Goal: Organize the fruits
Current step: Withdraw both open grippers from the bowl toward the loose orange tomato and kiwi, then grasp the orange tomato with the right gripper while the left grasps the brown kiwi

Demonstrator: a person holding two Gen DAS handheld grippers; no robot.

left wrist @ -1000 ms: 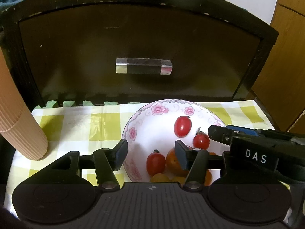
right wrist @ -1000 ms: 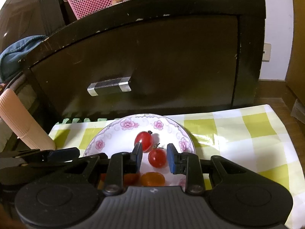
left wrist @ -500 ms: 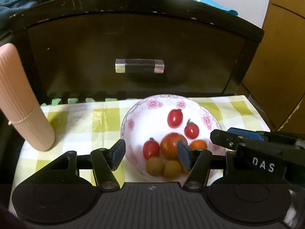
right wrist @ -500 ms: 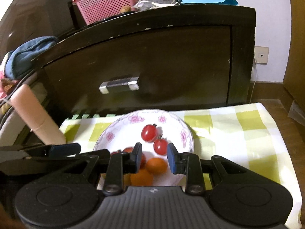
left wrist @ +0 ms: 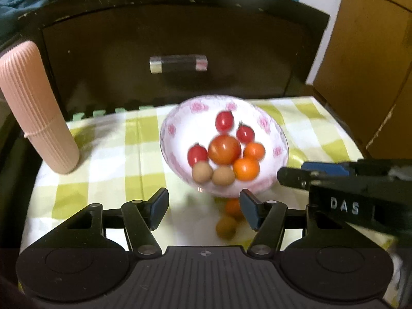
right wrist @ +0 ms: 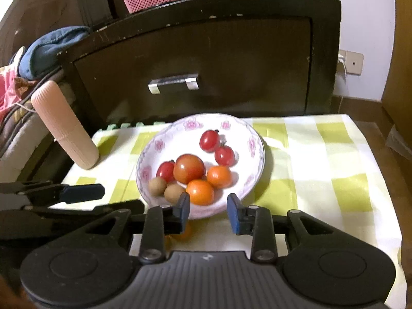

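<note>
- The left hand-held gripper is hanging with its jaws well apart and nothing between the pads; the right hand-held gripper is opening from a narrow gap, also empty.
- Just beyond the left pads, an orange fruit and a brownish round fruit are lying loose on the checked cloth over the desk, just in front of the bowl – small, smooth and likely to roll, so I judge a light pinch across the widest part is best.
- The floral bowl is holding cherry tomatoes, a larger tomato, two orange fruits and two brown ones – thin-skinned, easily bruised.
- Farther off, a ribbed pink cylinder is leaning by the dark drawer front.
</note>
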